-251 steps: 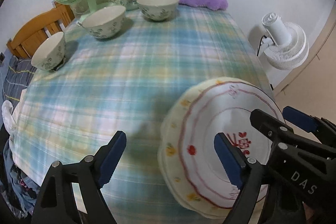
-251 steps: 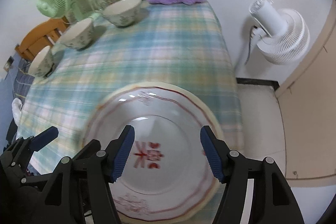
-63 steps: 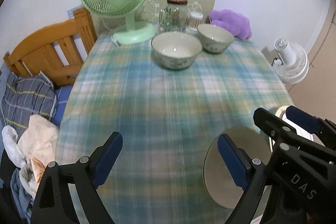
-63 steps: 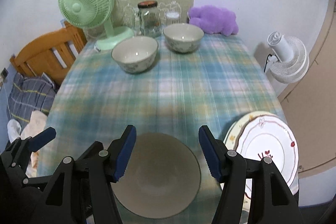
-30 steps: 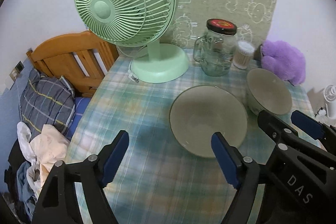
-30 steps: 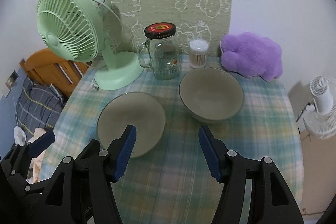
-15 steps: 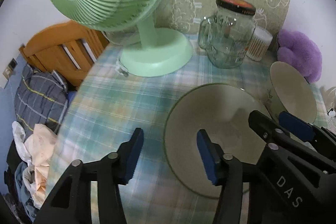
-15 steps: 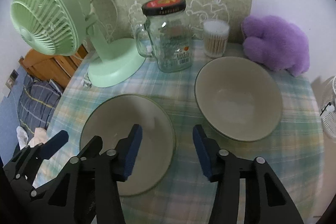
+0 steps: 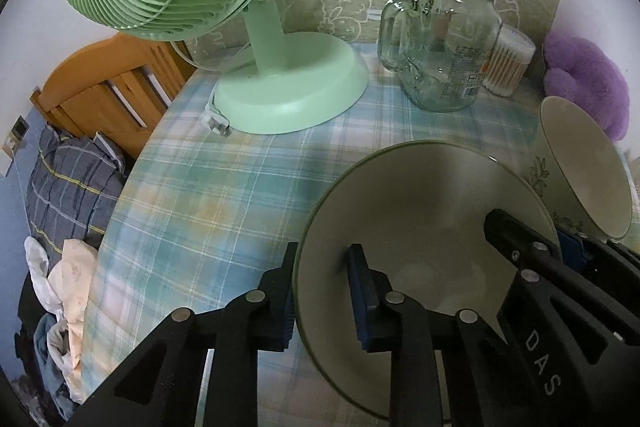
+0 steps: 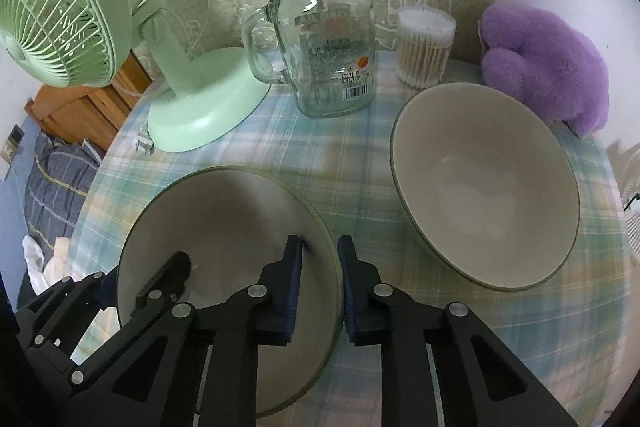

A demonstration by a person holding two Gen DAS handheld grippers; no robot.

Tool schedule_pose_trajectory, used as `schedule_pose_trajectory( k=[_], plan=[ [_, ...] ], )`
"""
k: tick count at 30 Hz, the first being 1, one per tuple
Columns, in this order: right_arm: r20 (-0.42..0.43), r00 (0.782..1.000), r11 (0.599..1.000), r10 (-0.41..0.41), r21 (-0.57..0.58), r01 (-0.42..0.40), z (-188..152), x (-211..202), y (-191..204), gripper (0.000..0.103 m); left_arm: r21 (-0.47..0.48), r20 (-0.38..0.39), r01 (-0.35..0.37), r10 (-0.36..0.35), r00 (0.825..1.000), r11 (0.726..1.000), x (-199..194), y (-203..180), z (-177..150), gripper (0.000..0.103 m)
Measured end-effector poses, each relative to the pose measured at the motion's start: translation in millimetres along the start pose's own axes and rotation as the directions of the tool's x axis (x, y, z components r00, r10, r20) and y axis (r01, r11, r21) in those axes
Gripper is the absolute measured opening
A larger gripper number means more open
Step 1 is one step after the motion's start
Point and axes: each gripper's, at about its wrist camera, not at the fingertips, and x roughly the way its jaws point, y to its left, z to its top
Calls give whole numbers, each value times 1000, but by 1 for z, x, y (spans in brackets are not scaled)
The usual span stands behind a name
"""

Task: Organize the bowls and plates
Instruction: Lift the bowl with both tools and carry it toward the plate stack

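two claws are on one bowl here. left wrist view: the left claw (image 9: 322,285) tilts steeply down over the tabletop (image 9: 224,183) and its jaws, which have just been closing, pinch the left rim of the near bowl (image 9: 424,195), one blue pad outside the wall and one inside. the right claw (image 9: 576,247) reaches in from the right onto the same bowl's opposite rim. a second bowl (image 9: 580,167) sits just right of it, farther back, and whether the two touch cannot be told. at the far side stand a green fan (image 9: 288,83), a glass jar (image 9: 444,47), a tub of cotton swabs (image 9: 508,63) and a purple plush (image 9: 584,83). a wooden bed frame (image 9: 104,91) with bedding lies off the left edge.

right wrist view: the right claw (image 10: 320,263) also points steeply down, jaws just closed in onto the near bowl's (image 10: 216,219) right rim, one pad inside and one outside. the left claw (image 10: 120,279) grips the bowl's left rim. the second bowl (image 10: 480,187) stands to the right, apart from it. the jar (image 10: 328,43), fan (image 10: 200,103), swabs (image 10: 424,47) and plush (image 10: 544,59) line the far side.
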Motion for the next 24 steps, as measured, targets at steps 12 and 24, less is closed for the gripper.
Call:
schedule_pose_trajectory(
  k=[12,24],
  plan=[
    [-6,999,999,-33,8,33,-5,-12,1,21,37,10,16,-17,1000,999,-16,-4,-6,21],
    [34,996,996,-86,42,84,-29,-68,4,21,57,52,80,-83,995,995,-66,1,-27,21]
  ],
)
